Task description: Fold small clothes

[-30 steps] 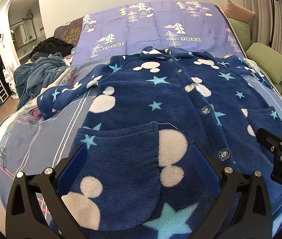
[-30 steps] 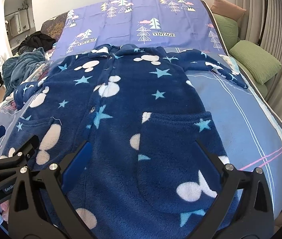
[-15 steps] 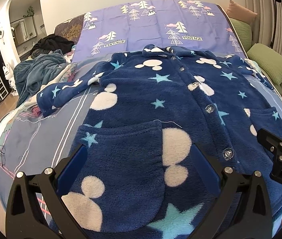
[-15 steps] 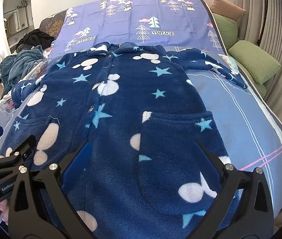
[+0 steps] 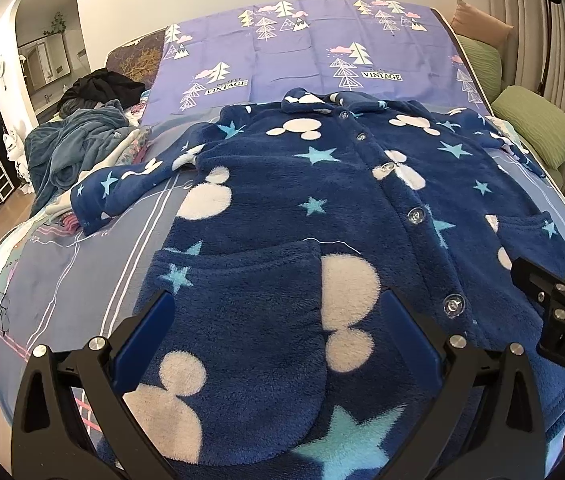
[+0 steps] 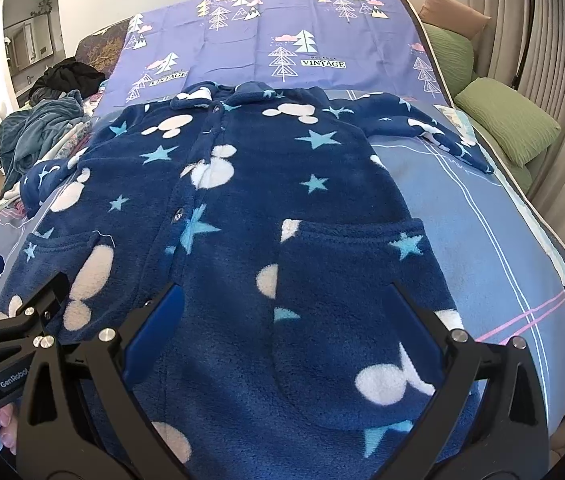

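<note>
From the left wrist view, a thick fleece pyjama top lies flat and face up on the bed, spread across its middle. The pile is plush and fuzzy, navy with white three-circle mouse-head shapes and pale blue stars. A row of clear round buttons runs down the closed placket, and a rounded patch pocket sits low on the front. Its long axis runs away from the camera: hem nearest, collar at the far end, one sleeve stretched out to the left. The left gripper hovers over the hem with its blue-padded jaws spread wide and nothing between them. At the right edge, part of the right gripper shows white letters "DAS". Beyond the collar a smooth lilac sheet carries line-drawn pine trees and the word "VINTAGE". A crumpled teal blanket lies heaped at the left.

From the right wrist view, the same top points the same way, collar far, hem near, its other sleeve reaching right toward ribbed green pillows. The right gripper is likewise wide apart and empty over the second pocket. At lower left the left gripper bears the partial lettering "GenRobo". "VINTAGE" reads again on the lilac sheet.
</note>
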`<control>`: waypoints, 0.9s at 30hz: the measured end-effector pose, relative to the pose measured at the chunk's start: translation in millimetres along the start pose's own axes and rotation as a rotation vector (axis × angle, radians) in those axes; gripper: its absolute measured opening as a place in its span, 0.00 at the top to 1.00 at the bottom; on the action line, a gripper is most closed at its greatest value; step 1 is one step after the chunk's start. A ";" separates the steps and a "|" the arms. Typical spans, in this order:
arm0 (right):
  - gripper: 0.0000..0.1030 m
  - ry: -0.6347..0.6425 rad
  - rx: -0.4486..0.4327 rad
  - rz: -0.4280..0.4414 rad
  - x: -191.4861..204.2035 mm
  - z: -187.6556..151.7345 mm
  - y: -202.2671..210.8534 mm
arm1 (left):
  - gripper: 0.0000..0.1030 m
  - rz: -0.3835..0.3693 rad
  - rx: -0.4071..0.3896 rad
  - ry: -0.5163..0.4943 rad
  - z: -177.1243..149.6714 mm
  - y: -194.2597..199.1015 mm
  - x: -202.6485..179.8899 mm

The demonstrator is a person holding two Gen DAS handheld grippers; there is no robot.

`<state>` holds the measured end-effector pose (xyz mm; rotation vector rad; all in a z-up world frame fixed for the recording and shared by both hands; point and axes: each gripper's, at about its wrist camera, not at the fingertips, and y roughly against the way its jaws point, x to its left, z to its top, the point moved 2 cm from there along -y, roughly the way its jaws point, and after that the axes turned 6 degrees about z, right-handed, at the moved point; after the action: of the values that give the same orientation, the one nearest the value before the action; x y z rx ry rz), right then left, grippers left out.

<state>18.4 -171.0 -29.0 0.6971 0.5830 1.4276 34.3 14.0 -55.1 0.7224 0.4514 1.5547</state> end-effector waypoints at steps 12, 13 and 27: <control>0.02 0.008 -0.003 0.000 1.5 1.4 2.6 | 0.01 -0.021 -0.018 -0.005 0.8 5.6 -1.3; 0.02 0.008 -0.004 0.000 1.6 1.4 3.1 | 0.01 -0.028 -0.013 -0.005 0.9 5.1 -1.6; 0.02 0.007 -0.009 0.012 4.6 2.8 8.1 | 0.01 -0.025 -0.039 -0.009 0.6 9.7 1.7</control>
<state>15.2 -166.5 -20.9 0.6897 0.5788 1.4432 27.6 14.4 -47.8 0.6915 0.4209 1.5324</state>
